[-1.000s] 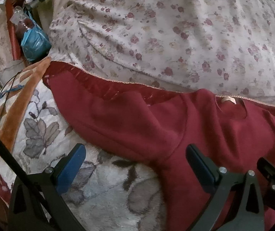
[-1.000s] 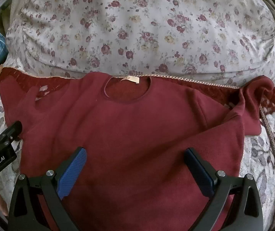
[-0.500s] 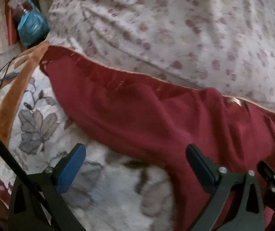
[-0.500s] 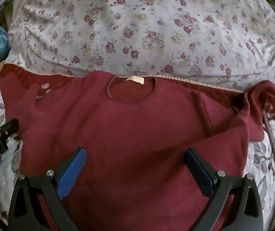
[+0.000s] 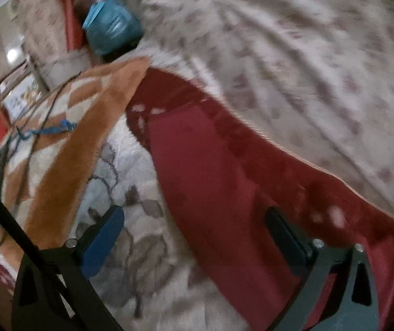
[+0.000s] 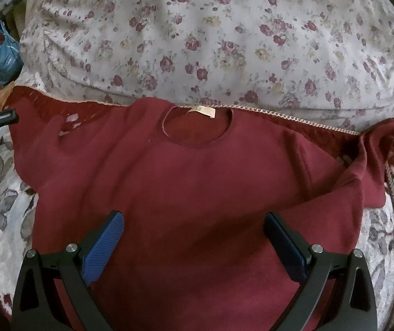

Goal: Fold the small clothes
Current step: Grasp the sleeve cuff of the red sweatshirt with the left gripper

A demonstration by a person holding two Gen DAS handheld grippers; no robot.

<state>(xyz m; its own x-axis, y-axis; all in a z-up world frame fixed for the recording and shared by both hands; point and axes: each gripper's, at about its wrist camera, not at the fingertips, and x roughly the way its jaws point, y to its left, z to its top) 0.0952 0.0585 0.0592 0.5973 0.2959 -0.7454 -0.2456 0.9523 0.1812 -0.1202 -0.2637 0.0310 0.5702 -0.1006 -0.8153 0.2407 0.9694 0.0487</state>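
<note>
Maroon knit sweater (image 6: pixel 197 187) with a round neck and a small cream label is lying flat, front up, on a grey-and-white leaf-patterned fleece blanket (image 6: pixel 1 193), its collar right up against a big floral-print pillow (image 6: pixel 210 35) with dark red roses. Pretty clear in the right wrist view. Its sleeve on that picture's right side is bunched and folded back on itself, so the cuff there is hard to make out. The hem is cut off at the bottom, hidden behind the right gripper (image 6: pixel 194 245). That claw stands wide above the sweater's lower body, blue ribbed pads apart, nothing pinched between them.

Left wrist view is a smeary mess, heavy blur all over. The left gripper (image 5: pixel 197 240) is wide too, though its jaws have just been closing in a touch. One pad is over the blanket, the other over the sweater's sleeve; the sleeve edge runs between them but nothing looks pressed. I can't tell whether the tips touch the cloth.

A dark red lace-trimmed cloth (image 6: pixel 318 127) pokes out from under the sweater along the pillow. Far left there's a blue plastic bag (image 5: pixel 111 24), an orange blanket border (image 5: pixel 86 140) and a thin dark cable (image 5: pixel 45 115), all too blurred for detail. The left claw's tip just peeks in at the right view's left edge.
</note>
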